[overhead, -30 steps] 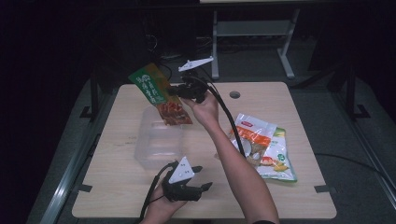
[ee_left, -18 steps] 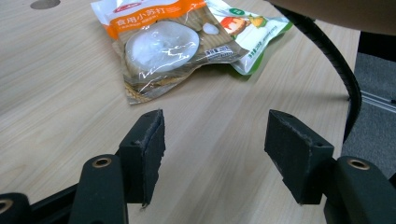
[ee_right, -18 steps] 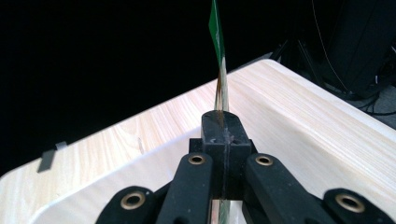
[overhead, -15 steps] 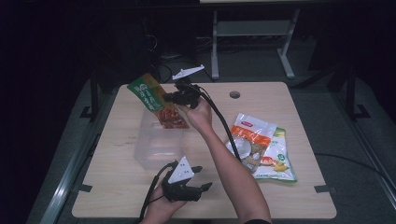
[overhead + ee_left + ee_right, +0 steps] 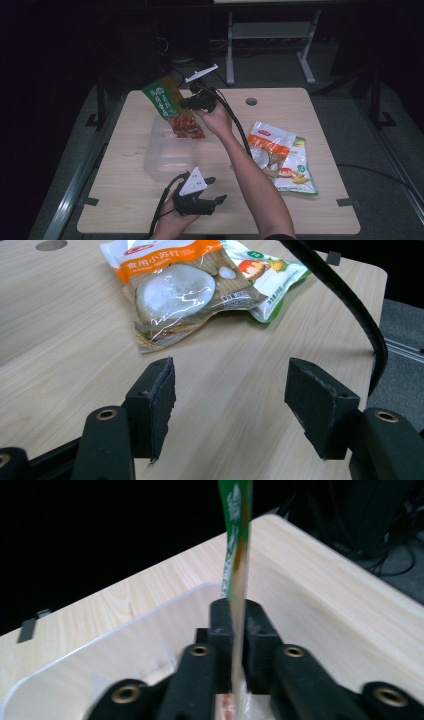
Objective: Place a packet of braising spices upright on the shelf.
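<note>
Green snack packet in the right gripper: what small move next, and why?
Probably lower it a little further, then let go. The right gripper pinches the green snack packet edge-on above the clear plastic bin, its lower end near the opening but not yet resting inside.

The right gripper (image 5: 186,103), at the end of an arm stretched far over the table, has jaws nearly together that have just been easing apart, while the left gripper (image 5: 212,189) rests near the person with jaws spread wide.
</note>
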### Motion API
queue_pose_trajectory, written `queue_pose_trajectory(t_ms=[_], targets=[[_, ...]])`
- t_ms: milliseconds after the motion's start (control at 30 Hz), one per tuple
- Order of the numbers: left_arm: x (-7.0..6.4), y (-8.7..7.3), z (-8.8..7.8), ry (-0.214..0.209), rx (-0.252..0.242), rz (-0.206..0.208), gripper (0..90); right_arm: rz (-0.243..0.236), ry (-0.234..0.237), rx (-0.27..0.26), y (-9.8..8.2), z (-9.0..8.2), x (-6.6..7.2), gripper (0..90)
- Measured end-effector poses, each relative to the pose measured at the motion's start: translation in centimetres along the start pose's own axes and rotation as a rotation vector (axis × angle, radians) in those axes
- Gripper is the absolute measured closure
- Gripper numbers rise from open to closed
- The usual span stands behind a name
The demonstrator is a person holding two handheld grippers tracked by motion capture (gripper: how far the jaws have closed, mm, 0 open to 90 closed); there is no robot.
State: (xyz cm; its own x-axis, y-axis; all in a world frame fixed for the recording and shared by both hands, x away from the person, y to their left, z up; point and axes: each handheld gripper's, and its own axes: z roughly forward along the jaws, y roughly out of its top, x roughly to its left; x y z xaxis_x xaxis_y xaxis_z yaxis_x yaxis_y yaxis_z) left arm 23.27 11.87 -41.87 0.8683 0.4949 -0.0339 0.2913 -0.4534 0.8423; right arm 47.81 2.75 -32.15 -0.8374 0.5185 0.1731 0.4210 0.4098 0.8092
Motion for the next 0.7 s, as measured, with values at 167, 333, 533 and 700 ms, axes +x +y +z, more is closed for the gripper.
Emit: queue_pose_trajectory(t_ms=[167, 333, 533, 700], targets=[[-0.1, 0.0, 0.0, -0.002, 0.0, 0.0, 35.6, -0.008, -0.005, 0.061, 1.4, 0.2, 0.1, 77.5], [-0.1, 0.0, 0.0, -0.001, -0.002, 0.003, 35.5, -0.029, -0.022, 0.15, 2.7, 1.3, -0.2, 73.2], [-0.2, 0.0, 0.1, -0.005, 0.002, 0.01, 35.4, -0.001, -0.041, 0.205, 3.4, 2.3, -0.1, 87.0], [-0.2, 0.0, 0.0, -0.002, 0.001, 0.008, 35.3, 0.049, -0.008, 0.142, 2.7, 1.8, -0.1, 89.8]])
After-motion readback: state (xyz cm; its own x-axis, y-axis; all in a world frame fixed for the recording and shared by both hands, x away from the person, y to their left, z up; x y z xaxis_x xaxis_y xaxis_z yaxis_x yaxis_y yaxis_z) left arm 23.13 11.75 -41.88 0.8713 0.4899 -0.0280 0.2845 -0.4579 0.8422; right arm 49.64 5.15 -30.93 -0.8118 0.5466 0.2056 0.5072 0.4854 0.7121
